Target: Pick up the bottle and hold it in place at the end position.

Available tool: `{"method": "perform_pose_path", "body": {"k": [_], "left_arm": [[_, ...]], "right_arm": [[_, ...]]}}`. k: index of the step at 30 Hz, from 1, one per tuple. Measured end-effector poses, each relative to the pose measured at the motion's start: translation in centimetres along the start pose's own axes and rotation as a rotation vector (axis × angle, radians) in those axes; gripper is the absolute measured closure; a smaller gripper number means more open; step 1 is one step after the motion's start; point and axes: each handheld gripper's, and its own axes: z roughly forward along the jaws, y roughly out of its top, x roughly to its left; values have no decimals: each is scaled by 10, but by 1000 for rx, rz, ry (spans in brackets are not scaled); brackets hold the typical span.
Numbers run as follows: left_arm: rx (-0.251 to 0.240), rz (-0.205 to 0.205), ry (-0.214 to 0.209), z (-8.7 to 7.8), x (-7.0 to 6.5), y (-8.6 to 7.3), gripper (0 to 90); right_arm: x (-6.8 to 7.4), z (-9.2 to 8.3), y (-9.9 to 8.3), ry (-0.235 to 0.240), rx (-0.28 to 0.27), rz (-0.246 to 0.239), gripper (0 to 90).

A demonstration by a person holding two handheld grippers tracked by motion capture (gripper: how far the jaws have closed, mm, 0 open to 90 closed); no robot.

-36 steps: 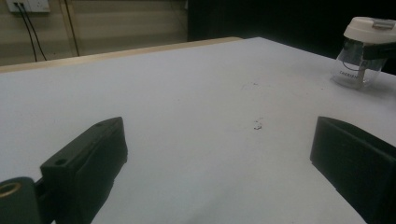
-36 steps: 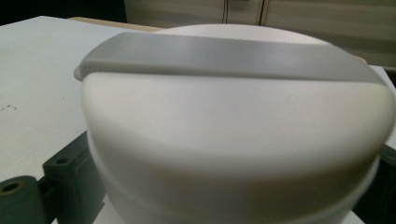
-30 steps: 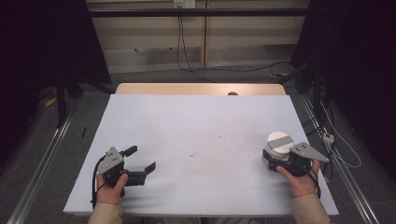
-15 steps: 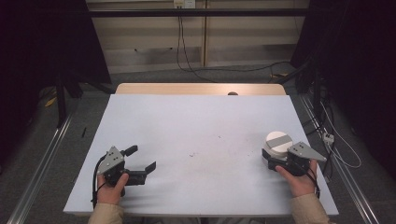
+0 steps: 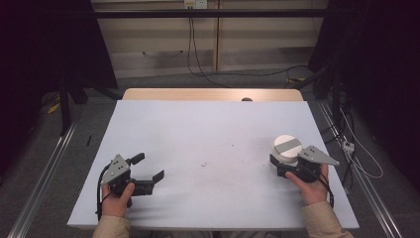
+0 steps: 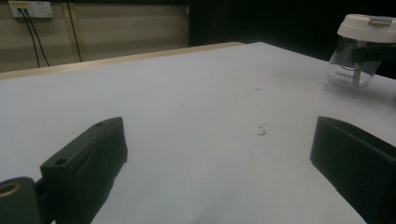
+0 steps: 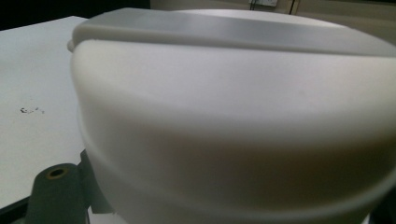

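White-lidded clear cup (image 5: 287,149) near the surface's (image 5: 208,134) right edge is clamped by the right gripper (image 5: 283,166) fingers; lift it straight, upright. Left gripper (image 5: 147,171) fingers gape empty.

Pale print on the clear wall of the lidded cup (image 6: 355,65), seen in the left gripper view, begins "CHERI", its remaining letters too small and blurred to read; nothing else legible anywhere.
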Motion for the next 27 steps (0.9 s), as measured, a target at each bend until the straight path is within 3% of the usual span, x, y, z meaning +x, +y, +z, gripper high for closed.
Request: {"method": "perform_pose_path", "body": {"k": [27], "left_arm": [[-4,-4,1,-3,1,-1,34]], "right_arm": [[29,36,18,102,-7,-17,186]]}}
